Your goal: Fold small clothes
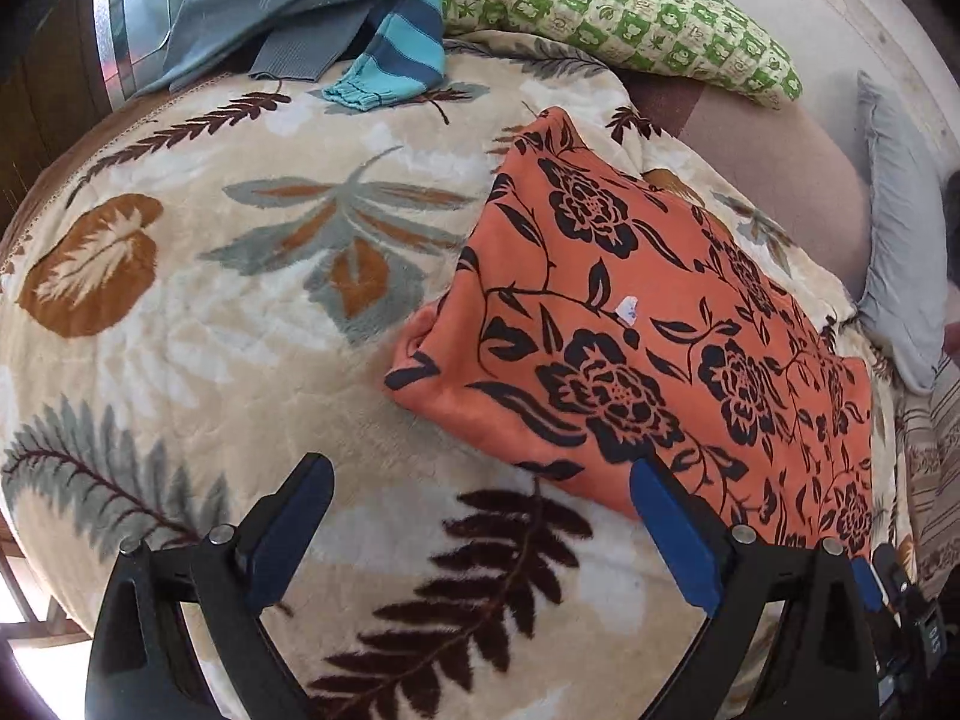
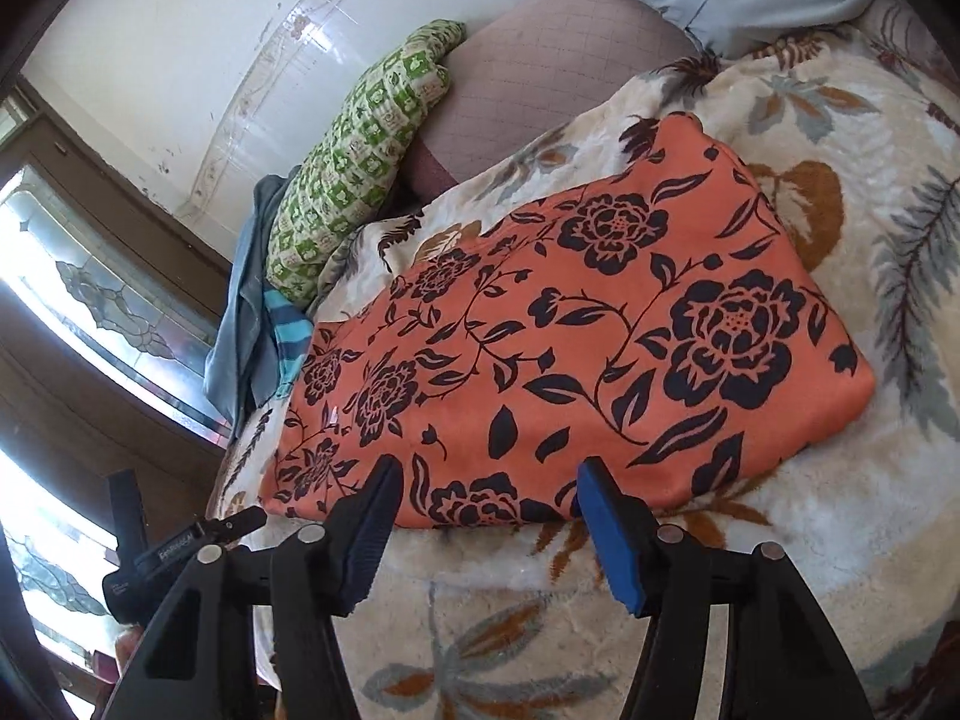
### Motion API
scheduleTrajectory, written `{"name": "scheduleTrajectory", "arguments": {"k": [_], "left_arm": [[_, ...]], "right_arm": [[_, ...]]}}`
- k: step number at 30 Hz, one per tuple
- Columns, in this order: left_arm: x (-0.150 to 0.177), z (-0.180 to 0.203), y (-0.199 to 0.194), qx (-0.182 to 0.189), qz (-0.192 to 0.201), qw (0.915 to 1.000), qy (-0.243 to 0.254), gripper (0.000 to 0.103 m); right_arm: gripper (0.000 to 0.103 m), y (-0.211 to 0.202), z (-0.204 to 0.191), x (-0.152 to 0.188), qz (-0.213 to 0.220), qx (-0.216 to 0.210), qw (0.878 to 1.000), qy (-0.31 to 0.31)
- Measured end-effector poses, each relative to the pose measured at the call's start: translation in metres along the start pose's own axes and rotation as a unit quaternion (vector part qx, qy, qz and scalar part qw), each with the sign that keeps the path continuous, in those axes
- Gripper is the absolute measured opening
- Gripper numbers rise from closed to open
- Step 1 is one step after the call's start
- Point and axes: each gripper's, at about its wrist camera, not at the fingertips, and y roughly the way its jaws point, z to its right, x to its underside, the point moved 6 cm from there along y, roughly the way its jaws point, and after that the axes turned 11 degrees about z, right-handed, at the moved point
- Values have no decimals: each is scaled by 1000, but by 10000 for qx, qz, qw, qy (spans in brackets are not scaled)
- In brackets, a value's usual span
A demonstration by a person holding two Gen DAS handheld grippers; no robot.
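Orange flowered cloth (image 1: 660, 324) lies folded flat on the leaf-patterned blanket (image 1: 210, 300), toward its right edge in my left wrist view. My left gripper (image 1: 480, 480) hangs spread wide and empty, its right finger just over the cloth's near edge. A grey garment (image 1: 288, 6) and a striped sleeve (image 1: 396, 54) lie at the blanket's far edge, beside a green checked pillow (image 1: 630, 12).

From my right wrist, the cloth (image 2: 600, 330) fills the middle of the blanket (image 2: 870, 210). My right gripper (image 2: 486, 492) is parted, both fingertips at the cloth's near edge, nothing pinched.
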Motion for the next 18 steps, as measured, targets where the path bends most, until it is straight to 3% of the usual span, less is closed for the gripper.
{"name": "scheduleTrajectory", "arguments": {"k": [3,6,10,13,18], "left_arm": [[-5,1,24,114,-103,9991,-402,76],[-12,-4,35,-3,26,9974,-718,70],[-19,-3,40,9,39,9966,-820,25],[-21,-2,41,78,26,9960,-894,15],[-30,26,17,-23,359,9990,-265,11]], "right_arm": [[63,2,12,-4,-56,-22,9992,384],[63,2,28,-8,-66,-96,9962,865],[63,-1,43,-17,24,-131,9924,1219],[63,-2,47,-21,51,-143,9914,1301],[63,-6,54,-26,166,-74,9904,1370]]}}
